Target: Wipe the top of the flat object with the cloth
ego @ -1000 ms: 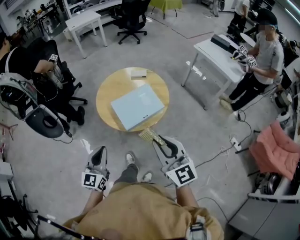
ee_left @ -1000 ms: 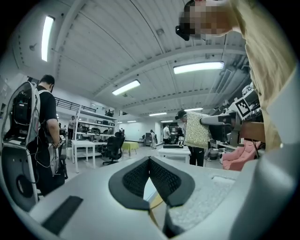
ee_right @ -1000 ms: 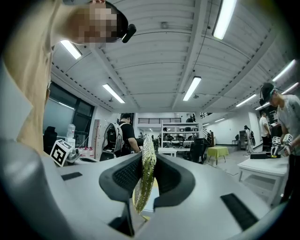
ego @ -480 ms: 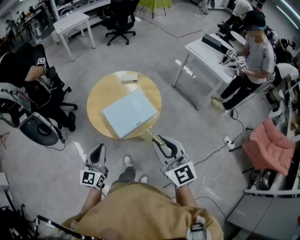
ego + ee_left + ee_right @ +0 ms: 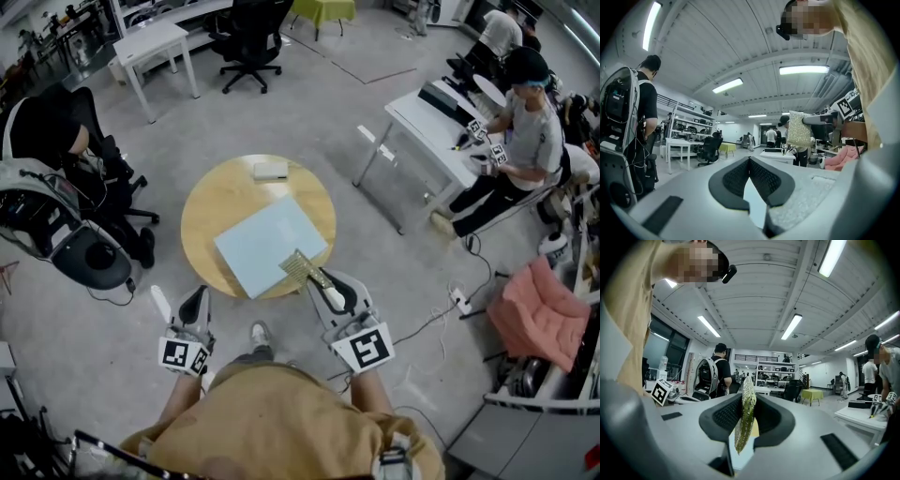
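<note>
Holding cloth w/ R gripper over flat object edge.

Top of flat object bare and open from above, cloth over its near edge, small box at desk's far edge well apart, open floor between left gripper and desk.

Head view looks steeply down; both gripper views face outward, all sharing the cloth
</note>
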Action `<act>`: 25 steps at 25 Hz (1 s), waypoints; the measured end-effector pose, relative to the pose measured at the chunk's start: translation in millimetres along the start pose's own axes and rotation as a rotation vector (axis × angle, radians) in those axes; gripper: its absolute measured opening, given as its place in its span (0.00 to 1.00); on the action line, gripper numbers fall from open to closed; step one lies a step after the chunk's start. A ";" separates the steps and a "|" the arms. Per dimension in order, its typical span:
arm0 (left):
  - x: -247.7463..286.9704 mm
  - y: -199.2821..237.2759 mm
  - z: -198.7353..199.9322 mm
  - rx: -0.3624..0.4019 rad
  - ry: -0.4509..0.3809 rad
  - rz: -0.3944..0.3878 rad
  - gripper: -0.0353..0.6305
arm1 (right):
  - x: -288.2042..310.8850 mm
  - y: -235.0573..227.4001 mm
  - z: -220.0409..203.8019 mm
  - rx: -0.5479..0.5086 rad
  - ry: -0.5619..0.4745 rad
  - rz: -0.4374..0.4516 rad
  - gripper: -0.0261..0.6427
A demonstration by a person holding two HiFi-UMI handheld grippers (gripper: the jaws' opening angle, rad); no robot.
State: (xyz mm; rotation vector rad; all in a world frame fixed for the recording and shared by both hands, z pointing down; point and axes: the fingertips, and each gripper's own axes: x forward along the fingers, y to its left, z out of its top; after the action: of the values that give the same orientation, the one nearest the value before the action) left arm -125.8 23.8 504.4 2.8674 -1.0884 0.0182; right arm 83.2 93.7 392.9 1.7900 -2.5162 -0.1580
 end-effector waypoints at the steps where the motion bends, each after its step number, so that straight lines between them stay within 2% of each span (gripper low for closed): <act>1: 4.8 7.9 2.7 0.002 -0.001 0.000 0.06 | 8.9 -1.8 0.3 0.000 0.002 -0.001 0.14; 6: 29.4 47.1 9.4 -0.007 -0.003 -0.001 0.06 | 50.5 -8.7 2.6 -0.012 0.013 -0.006 0.14; 9: 42.3 69.7 9.6 -0.037 -0.003 -0.018 0.06 | 74.2 -9.6 5.5 -0.023 0.031 -0.020 0.14; 16: 70.4 103.7 14.4 -0.055 -0.009 -0.050 0.06 | 108.4 -21.5 16.2 -0.038 0.040 -0.055 0.14; 25: 101.0 108.9 13.3 -0.050 -0.012 -0.017 0.06 | 122.8 -58.0 0.3 -0.016 0.046 -0.036 0.14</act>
State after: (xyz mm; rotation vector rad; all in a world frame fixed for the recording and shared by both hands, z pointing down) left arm -122.6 -125.3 502.1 2.8363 -1.0510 -0.0272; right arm 97.2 -41.1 383.7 1.8121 -2.4461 -0.1362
